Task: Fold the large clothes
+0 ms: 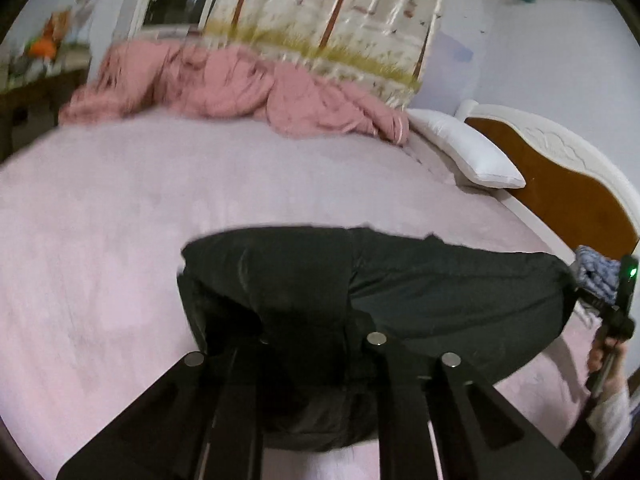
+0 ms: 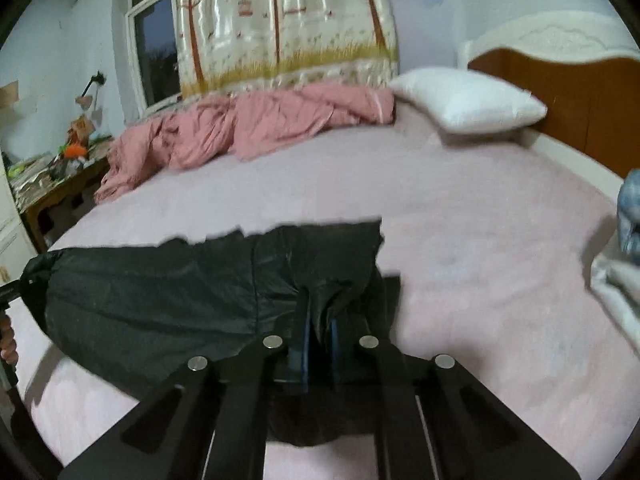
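Presently we hold the black garment stretched above the bed near its front edge, right gripper clamped on one end. Left gripper is buried in cloth; its grip we cannot tell. Only the right view shows the cluttered desk.

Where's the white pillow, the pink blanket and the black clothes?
white pillow (image 2: 468,106): right wrist view, its middle.
pink blanket (image 1: 224,88): left wrist view, crumpled middle.
black garment (image 2: 152,292): right wrist view, its wide flat part.
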Tool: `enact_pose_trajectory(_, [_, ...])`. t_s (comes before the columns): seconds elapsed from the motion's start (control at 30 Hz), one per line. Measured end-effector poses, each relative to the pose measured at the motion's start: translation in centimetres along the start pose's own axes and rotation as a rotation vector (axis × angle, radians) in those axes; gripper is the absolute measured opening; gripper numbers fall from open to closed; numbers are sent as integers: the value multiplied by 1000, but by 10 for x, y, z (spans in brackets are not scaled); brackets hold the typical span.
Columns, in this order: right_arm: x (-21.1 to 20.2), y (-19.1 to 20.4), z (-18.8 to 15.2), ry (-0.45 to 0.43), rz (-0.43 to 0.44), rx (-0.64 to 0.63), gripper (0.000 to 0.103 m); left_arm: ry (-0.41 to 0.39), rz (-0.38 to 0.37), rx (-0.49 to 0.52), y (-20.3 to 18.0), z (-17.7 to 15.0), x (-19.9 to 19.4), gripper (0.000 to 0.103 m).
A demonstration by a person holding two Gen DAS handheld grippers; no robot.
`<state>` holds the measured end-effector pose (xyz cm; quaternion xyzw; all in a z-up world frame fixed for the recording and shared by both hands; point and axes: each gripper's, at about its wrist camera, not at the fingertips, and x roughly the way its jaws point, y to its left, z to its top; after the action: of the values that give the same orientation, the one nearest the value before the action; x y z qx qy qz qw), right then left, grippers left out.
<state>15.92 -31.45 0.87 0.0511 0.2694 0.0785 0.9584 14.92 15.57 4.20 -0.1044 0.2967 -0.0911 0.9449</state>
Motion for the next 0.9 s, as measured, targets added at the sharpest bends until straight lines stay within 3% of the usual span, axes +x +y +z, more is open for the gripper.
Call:
enact_pose_trajectory(0.17, [27,13,29,4,-59,-66,7,25,85,20,-2,35,37,11])
enact_pose_trajectory(0.33, [65,18,32,73,-104,-99,7,109,125,-1,15,25,79,18])
enact_pose_trajectory(0.4, [77,16,23,103,-112,-85,7,93,144,-15,23,18,83,33])
enact_pose_trajectory(0.47, [84,12,14,123,-125,-73,7,-4,226,-23,30,14,76,70])
enact_pose_trajectory(0.53, [83,8,9,122,-140,-60,15,-58,278,-10,31,14,64,74])
enact_pose_trajectory(0.57, [80,6,8,114,-164,-57,27,-70,280,8,29,16,59,76])
enact_pose_trajectory(0.63, [73,4,8,90,-211,-67,56,-106,318,61,21,16,44,77])
enact_pose_trajectory(0.67, [69,3,8,77,-227,-68,80,-129,340,82,16,15,36,81])
enact_pose_trajectory(0.7, [64,2,9,68,-227,-65,86,-149,349,91,15,13,28,84])
enact_pose_trajectory(0.77, [50,-1,10,41,-209,-41,86,-178,328,86,10,10,13,97])
enact_pose_trajectory(0.9, [18,0,15,-49,-211,-3,88,-191,233,38,1,10,-7,102])
